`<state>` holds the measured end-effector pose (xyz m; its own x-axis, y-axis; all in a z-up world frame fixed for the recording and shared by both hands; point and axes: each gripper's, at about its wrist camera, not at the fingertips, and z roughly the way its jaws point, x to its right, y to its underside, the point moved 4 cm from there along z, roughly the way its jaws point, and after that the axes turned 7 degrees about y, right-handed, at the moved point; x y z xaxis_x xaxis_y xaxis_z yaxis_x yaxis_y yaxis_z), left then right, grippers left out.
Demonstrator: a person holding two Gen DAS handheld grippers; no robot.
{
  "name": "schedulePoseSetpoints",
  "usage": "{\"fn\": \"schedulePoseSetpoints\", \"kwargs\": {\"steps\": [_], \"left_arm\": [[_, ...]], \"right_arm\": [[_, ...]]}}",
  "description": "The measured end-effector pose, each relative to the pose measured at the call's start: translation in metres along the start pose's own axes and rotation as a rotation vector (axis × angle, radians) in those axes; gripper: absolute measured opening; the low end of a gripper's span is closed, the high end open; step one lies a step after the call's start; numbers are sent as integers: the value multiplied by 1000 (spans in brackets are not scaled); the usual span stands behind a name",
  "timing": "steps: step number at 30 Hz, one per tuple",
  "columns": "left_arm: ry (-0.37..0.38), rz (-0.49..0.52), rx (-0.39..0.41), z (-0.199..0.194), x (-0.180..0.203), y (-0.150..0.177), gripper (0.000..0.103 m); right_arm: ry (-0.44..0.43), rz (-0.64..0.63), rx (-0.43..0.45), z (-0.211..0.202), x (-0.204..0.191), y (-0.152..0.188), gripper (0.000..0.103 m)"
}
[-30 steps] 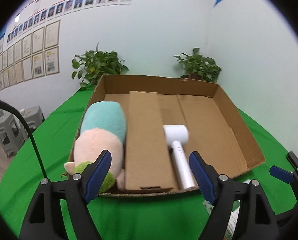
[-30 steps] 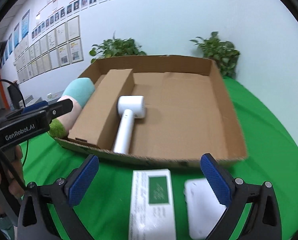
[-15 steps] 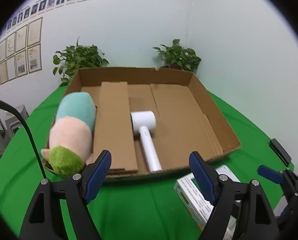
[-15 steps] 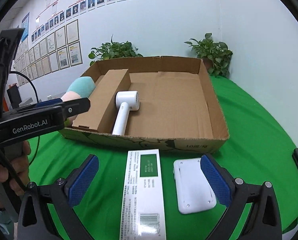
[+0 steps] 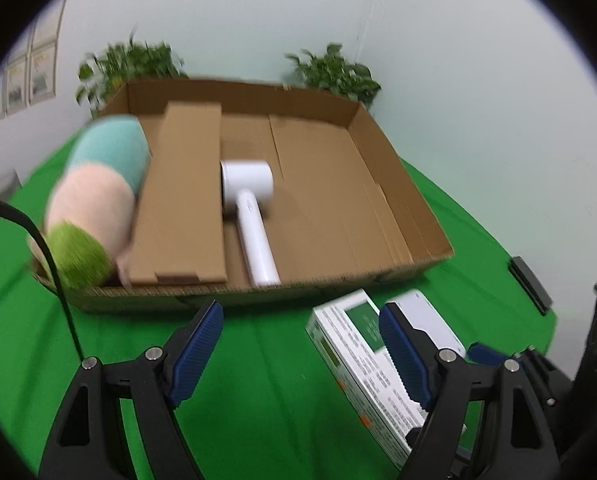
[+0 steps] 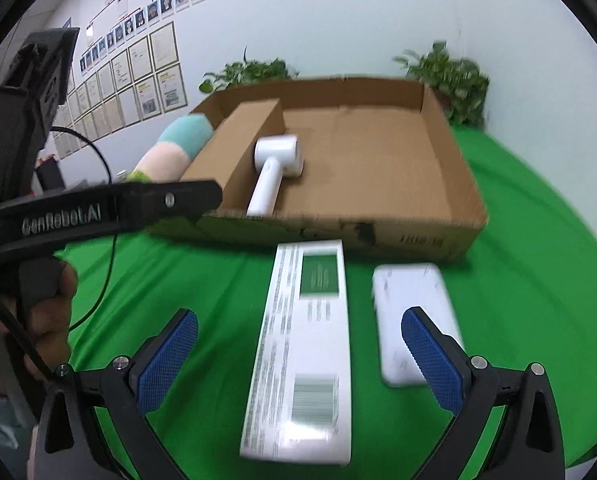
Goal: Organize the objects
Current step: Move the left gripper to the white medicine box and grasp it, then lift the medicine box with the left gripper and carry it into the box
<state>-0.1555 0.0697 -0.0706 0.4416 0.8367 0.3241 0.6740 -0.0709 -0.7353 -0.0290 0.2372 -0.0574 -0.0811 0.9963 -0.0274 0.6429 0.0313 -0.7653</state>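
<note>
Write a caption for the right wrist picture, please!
Open right tool over a long white box before the cardboard tray.

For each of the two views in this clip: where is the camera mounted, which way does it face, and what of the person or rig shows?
Left wrist: on the left claw, angled down over the green table toward the cardboard box; only its open blue pads show.
Right wrist: on the right claw, above the long white box; the left claw's arm and a hand show.
Shared: cardboard box, hair dryer, plush toy, long white box.
</note>
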Motion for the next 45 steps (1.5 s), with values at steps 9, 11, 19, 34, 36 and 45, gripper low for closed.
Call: {"fn": "schedulePoseSetpoints", "kwargs": {"steps": [9, 11, 19, 34, 36, 45], "left_arm": [[295, -147, -226, 52, 1, 35, 79], [335, -147, -241, 56, 5, 38, 79], [321, -145, -244, 44, 7, 54, 79], [393, -218, -300, 41, 3, 83, 79], [388, -231, -300, 40, -1, 85, 78], [392, -257, -288, 35, -6, 89, 70]], "right_arm": [[4, -37, -100, 5, 2, 50, 102], [10, -47, -102, 9, -1, 50, 100], [-26, -82, -97, 5, -22, 50, 62], [-60, -182, -188, 14, -58, 67, 68], [-67, -160, -200, 15, -58, 68, 68], [-246, 62, -254, 15, -51, 66, 66]]}}
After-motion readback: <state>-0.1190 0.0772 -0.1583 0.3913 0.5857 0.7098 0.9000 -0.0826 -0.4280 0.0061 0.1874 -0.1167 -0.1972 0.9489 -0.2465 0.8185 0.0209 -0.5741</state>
